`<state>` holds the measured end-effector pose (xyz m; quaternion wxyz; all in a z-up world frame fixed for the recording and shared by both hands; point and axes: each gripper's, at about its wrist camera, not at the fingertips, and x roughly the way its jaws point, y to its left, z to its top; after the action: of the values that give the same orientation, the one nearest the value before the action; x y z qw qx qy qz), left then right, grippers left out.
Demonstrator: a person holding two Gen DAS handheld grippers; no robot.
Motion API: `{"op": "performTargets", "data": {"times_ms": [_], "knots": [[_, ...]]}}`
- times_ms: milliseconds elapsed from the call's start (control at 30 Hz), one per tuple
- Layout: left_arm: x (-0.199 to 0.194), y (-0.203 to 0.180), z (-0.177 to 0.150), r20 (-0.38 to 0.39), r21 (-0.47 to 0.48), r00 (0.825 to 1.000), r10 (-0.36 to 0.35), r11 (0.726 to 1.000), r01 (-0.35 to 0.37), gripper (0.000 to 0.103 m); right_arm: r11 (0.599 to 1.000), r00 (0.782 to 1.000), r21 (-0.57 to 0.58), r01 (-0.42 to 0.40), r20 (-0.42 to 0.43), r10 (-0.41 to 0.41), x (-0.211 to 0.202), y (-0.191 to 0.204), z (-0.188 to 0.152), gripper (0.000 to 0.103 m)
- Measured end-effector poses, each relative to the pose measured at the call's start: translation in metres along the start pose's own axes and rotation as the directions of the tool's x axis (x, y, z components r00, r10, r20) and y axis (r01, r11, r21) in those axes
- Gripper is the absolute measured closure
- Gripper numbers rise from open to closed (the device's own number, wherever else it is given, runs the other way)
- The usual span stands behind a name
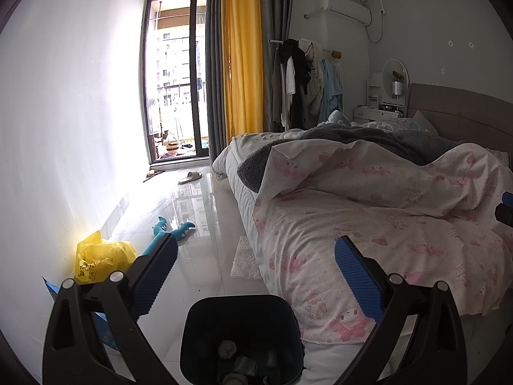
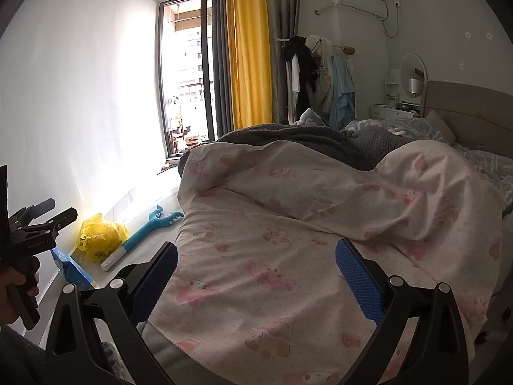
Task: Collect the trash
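With both the left gripper (image 1: 256, 263) and right gripper (image 2: 256, 264) wide open and empty, reach the left one low for the crumpled yellow plastic bag (image 1: 101, 256) by the wall, near the dark bin (image 1: 242, 337).

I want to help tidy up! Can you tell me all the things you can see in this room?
trash bin: one, dark, on the floor by the bed, rubbish inside
yellow plastic bag: one, on the floor by the white wall
bubble wrap: one clear sheet, on the floor beside the bed
blue toy: one, teal, on the floor
blue box: one, by the wall
slipper: one, white, near the balcony door
bed: one, pink-patterned cover, grey blanket
curtains: yellow and grey
clothes rack: one, full
left gripper: open, over the bin
right gripper: open, over the bed
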<state>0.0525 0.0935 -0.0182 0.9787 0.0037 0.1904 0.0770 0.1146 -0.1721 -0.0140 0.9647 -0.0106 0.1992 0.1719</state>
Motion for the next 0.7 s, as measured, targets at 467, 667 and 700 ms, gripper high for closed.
{"op": "performTargets", "data": {"times_ms": [467, 667, 700], "knots": [[0.0005, 0.0009, -0.0009, -0.002, 0.000, 1.000, 0.003, 1.000, -0.003, 0.003, 1.000, 1.000, -0.001, 0.000, 0.000, 0.000, 0.0004, -0.0008, -0.0002, 0.003], [0.0018, 0.0018, -0.0037, -0.004, 0.004, 1.000, 0.002, 1.000, -0.002, 0.003, 1.000, 1.000, -0.002, -0.001, -0.001, 0.001, 0.0007, -0.0007, -0.0001, 0.003], [0.0018, 0.0017, -0.0036, -0.005, 0.004, 1.000, 0.002, 1.000, -0.002, 0.003, 1.000, 1.000, -0.002, -0.001, -0.001, 0.001, 0.0008, -0.0006, 0.0002, 0.003]]}}
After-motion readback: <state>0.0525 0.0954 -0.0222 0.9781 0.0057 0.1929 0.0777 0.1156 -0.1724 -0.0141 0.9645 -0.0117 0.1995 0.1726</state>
